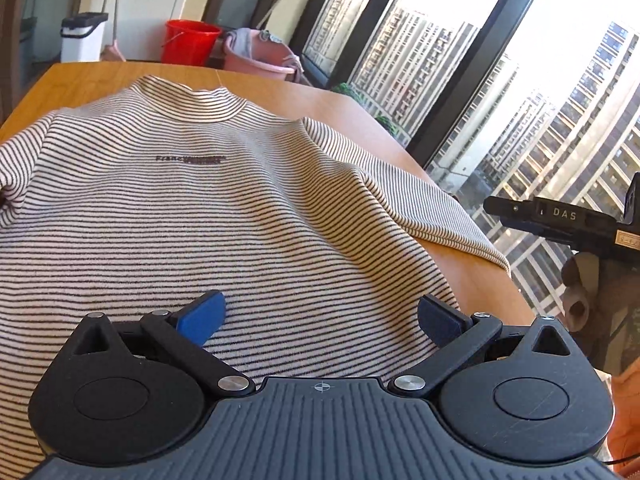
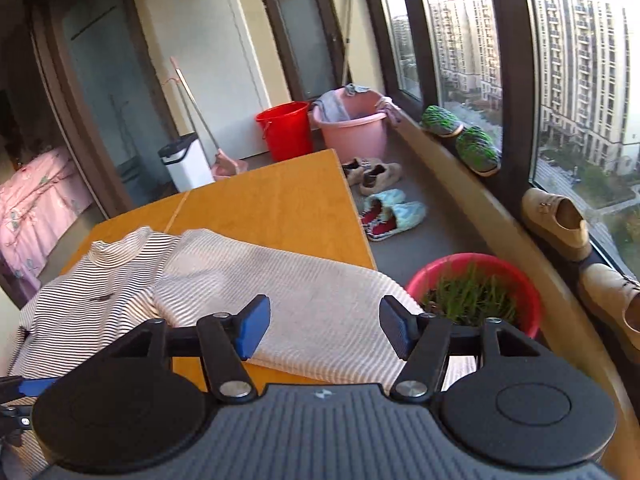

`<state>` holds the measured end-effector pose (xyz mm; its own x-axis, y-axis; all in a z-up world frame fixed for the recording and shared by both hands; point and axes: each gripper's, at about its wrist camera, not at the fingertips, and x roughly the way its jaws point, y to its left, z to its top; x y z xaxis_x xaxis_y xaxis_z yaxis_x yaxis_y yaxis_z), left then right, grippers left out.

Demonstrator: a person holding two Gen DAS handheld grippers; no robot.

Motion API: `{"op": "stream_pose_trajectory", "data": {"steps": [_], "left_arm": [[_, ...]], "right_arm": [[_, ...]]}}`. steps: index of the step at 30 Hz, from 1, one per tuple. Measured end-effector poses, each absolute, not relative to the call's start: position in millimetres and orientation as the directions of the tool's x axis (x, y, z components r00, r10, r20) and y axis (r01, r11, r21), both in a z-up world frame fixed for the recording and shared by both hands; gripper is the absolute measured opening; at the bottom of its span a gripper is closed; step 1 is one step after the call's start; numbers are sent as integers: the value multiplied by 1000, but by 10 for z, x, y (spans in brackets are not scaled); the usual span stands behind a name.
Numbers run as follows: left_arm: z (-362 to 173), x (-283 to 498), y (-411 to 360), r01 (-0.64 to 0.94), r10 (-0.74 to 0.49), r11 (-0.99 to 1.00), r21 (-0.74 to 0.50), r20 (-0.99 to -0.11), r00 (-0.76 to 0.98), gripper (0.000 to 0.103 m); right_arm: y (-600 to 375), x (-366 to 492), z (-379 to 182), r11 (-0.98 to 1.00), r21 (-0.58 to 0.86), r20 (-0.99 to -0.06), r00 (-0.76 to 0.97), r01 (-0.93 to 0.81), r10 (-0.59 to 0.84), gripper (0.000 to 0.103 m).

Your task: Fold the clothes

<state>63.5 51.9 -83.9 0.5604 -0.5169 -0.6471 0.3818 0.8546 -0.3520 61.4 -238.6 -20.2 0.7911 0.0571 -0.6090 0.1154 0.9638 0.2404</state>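
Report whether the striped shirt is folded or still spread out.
Spread, not folded: the striped shirt lies front up on the table, collar and chest print showing, its right sleeve stretched out sideways.

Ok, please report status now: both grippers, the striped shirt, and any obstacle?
Left gripper open above striped shirt. Right gripper open, nothing held, over the sleeve. Shirt flat on table, sleeve spread out. Nothing in the way.

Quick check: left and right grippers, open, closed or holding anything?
Left gripper: open, holding nothing, jaws over the black-and-white striped shirt.
Right gripper: open, holding nothing, jaws above the shirt's sleeve.
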Motion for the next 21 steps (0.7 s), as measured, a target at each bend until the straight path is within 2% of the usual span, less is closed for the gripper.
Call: {"op": "stream_pose_trajectory", "data": {"steps": [3,8,12,15,21], "left_arm": [[-852,594,455,411,-498,861,-299,-657,566,103],[-873,564,400,435,-475,868,-241,-662,580,103],[-888,575,383,440,-459,873,-212,-664,590,103],[-904,560,326,448,-433,879,-164,-670,604,103],[-899,586,353,445,-434,879,-171,-673,599,103]], "right_arm": [[-2666,558,-382,927,308,-638,769,212,36,64],[-3142,275,-606,805,508,-637,763,306,112,65],[-3417,36,-788,652,690,-584,775,316,242,71],[-3485,-60,-923,573,753,-553,783,323,286,72],[-3549,-24,-1169,400,859,-468,805,319,363,72]]}}
